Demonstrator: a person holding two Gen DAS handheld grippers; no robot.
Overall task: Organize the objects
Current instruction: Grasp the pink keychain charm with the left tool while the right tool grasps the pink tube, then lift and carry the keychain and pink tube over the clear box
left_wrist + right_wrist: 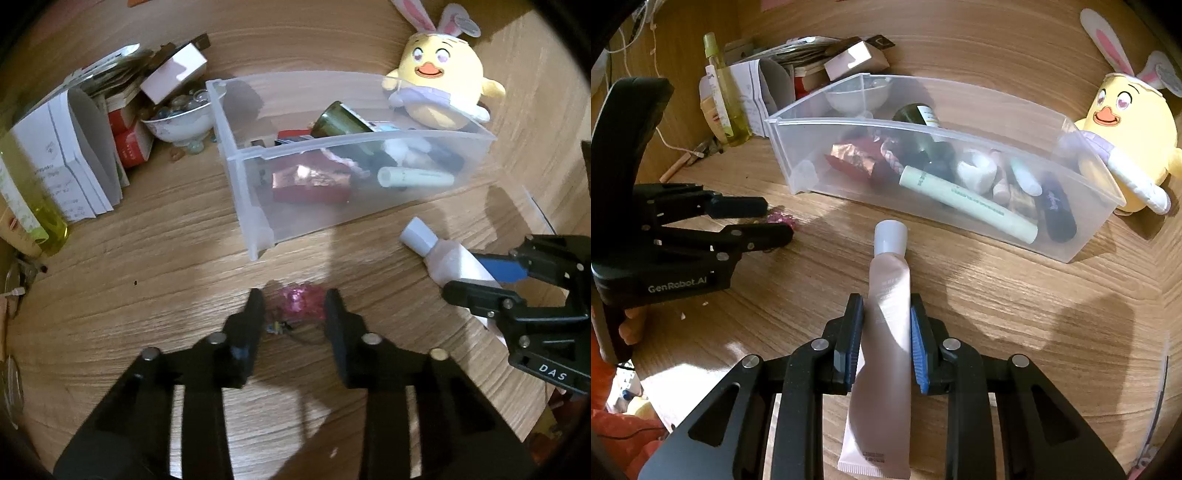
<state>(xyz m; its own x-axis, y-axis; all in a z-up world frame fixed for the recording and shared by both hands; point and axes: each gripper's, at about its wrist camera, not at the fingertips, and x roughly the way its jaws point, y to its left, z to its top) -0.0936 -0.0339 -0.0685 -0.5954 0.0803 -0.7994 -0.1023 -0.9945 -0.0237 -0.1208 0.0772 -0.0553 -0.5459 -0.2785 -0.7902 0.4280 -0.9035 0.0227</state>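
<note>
A small pink sparkly trinket (301,304) lies on the wooden table between the fingers of my left gripper (294,308), which is shut on it; the right wrist view shows that gripper (777,219) low at the left, around the same trinket (781,218). My right gripper (886,308) is shut on the middle of a pale tube (888,295) with a white cap, cap pointing towards the clear plastic bin (923,129). In the left wrist view the tube (443,258) and right gripper (474,277) sit at the right. The bin (351,142) holds a green tube, a red foil packet, a dark jar and other small items.
A yellow plush chick (439,85) with bunny ears leans on the bin's far right corner. Left of the bin stand a bowl of glass beads (177,122), small boxes, folded papers (74,155) and a yellow bottle (727,96). A hand (631,325) holds the left gripper.
</note>
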